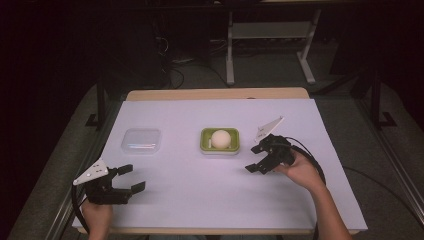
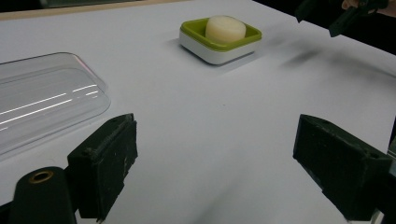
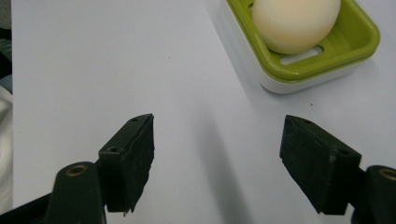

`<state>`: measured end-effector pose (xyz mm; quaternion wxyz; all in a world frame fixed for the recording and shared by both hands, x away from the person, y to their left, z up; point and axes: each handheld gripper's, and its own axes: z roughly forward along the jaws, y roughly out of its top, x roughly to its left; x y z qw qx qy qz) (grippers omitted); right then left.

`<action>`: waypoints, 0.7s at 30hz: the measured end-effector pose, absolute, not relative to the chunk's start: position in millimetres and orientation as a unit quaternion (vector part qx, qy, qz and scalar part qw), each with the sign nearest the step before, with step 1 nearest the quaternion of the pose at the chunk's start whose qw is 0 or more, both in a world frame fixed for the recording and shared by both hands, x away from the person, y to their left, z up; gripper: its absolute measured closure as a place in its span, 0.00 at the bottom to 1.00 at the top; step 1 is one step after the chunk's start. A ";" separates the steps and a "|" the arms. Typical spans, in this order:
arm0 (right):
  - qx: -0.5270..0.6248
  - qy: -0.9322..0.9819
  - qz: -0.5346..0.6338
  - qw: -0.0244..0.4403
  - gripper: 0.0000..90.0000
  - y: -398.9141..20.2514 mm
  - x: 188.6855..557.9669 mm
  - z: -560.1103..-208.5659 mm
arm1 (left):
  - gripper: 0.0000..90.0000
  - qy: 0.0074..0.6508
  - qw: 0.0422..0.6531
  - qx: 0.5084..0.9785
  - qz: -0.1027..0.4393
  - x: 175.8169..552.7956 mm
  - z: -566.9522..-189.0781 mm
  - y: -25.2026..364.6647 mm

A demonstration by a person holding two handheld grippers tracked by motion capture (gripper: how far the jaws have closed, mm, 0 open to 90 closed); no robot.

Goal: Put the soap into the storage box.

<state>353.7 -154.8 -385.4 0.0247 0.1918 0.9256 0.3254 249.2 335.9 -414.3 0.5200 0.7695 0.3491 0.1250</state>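
A round, pale soap (image 1: 220,138) sits in a green soap dish (image 1: 205,141) with a white bottom, near the middle of the white surface (image 1: 200,195). The right claw (image 1: 258,159) is just beside the dish, on the person's right of it and a little closer to the person. Its two black jaws are wide apart and hold nothing. In the right gripper view, the right claw (image 3: 217,158) points at the bare surface, and the dish (image 3: 299,70) with the soap (image 3: 294,21) is just past its jaws. A clear plastic lid (image 1: 141,140) lies flat to the left of the dish, well apart from it. The left claw (image 1: 131,178) is far from the dish, down by the near left corner, close to the lid. Its jaws are wide apart too, and empty.
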 end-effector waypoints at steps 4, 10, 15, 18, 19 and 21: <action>0.191 0.924 0.330 0.030 0.28 -160.7 346.4 -387.2 | 0.15 0.353 0.521 0.768 0.123 248.7 -414.5 334.3; 0.207 0.921 0.329 0.028 0.28 -169.1 335.7 -392.1 | 0.15 0.351 0.519 0.769 0.125 248.5 -414.4 334.1; 0.210 0.919 0.333 0.029 0.28 -176.7 327.3 -398.3 | 0.15 0.351 0.518 0.770 0.126 248.7 -414.7 333.7; 0.216 0.917 0.335 0.027 0.28 -180.9 321.6 -402.3 | 0.15 0.350 0.517 0.771 0.125 248.5 -414.7 331.8; 0.219 0.916 0.336 0.026 0.28 -182.3 319.2 -403.5 | 0.15 0.349 0.518 0.771 0.125 248.4 -414.7 331.3; 0.220 0.915 0.338 0.025 0.28 -185.2 314.5 -406.0 | 0.15 0.348 0.515 0.773 0.126 248.3 -414.4 330.9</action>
